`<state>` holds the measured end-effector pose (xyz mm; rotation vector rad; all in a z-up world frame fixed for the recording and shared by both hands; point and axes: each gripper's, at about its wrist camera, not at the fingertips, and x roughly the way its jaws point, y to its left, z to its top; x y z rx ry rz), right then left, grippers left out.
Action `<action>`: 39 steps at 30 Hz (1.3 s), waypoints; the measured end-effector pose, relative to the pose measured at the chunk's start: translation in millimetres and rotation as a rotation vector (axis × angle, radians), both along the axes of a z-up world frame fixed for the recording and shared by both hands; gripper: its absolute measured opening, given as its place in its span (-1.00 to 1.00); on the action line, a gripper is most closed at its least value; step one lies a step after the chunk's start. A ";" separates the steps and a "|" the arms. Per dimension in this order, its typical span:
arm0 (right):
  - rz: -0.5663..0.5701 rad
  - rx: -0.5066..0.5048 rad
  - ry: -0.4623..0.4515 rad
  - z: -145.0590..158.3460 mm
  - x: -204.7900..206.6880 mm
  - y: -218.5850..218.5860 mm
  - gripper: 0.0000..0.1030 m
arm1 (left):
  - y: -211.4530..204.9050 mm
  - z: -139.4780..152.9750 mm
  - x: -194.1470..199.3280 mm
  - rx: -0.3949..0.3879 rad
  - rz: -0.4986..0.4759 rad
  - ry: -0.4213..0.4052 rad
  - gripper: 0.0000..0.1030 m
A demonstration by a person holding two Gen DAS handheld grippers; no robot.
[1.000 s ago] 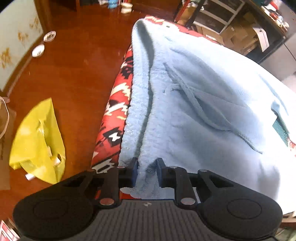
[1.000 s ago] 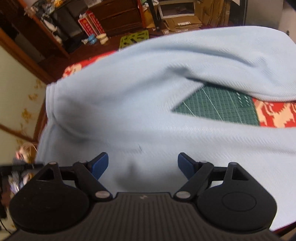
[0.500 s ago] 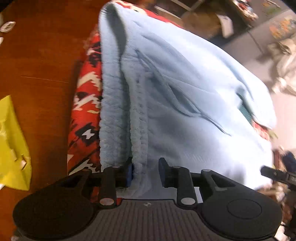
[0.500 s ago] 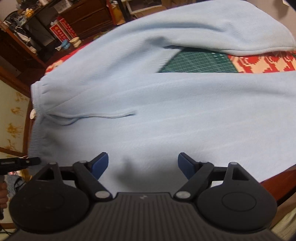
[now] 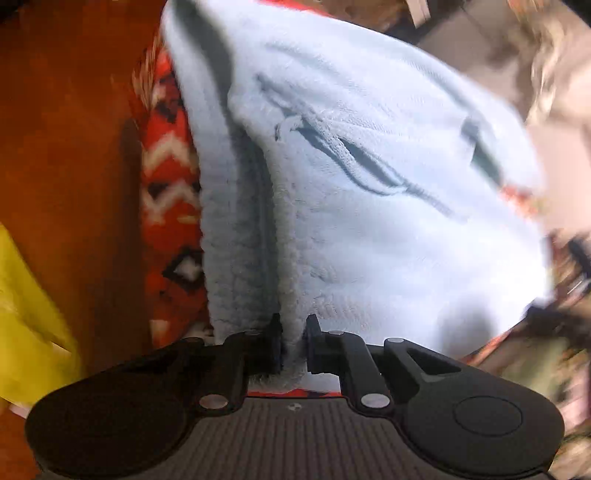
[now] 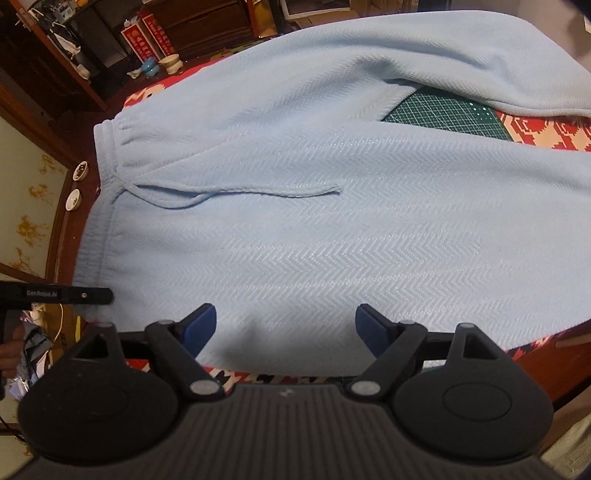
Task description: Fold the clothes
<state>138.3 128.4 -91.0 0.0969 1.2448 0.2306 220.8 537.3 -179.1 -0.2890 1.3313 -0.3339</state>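
Light blue fleece trousers [image 6: 314, 229] lie spread over a red patterned cloth [image 6: 546, 133], waistband [image 6: 101, 192] to the left, with a drawstring [image 6: 236, 192] trailing across the front. In the left wrist view my left gripper [image 5: 291, 338] is shut on the near corner of the trousers' [image 5: 369, 221] waistband [image 5: 236, 229]; that view is blurred. My right gripper [image 6: 284, 325] hovers open above the near edge of the trousers, nothing between its blue-padded fingers. The left gripper's black tip [image 6: 74, 295] shows at the waistband corner in the right wrist view.
A green cutting mat [image 6: 447, 114] shows between the two legs. A yellow plastic bag [image 5: 29, 314] lies on the brown wooden floor [image 5: 66, 129] to the left. Small bowls [image 6: 75, 184] sit by the wall, and dark wooden cabinets [image 6: 192, 26] stand beyond the table.
The left gripper has closed tighter on the waistband corner and swung with it, so its view turned right. The right gripper stayed open while its view shifted toward the waistband and drawstring.
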 end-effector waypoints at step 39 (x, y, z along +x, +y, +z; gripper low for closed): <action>-0.322 -0.061 -0.151 3.8 66.1 -220.7 0.63 | -135.9 96.9 34.1 0.074 0.060 -0.186 -0.24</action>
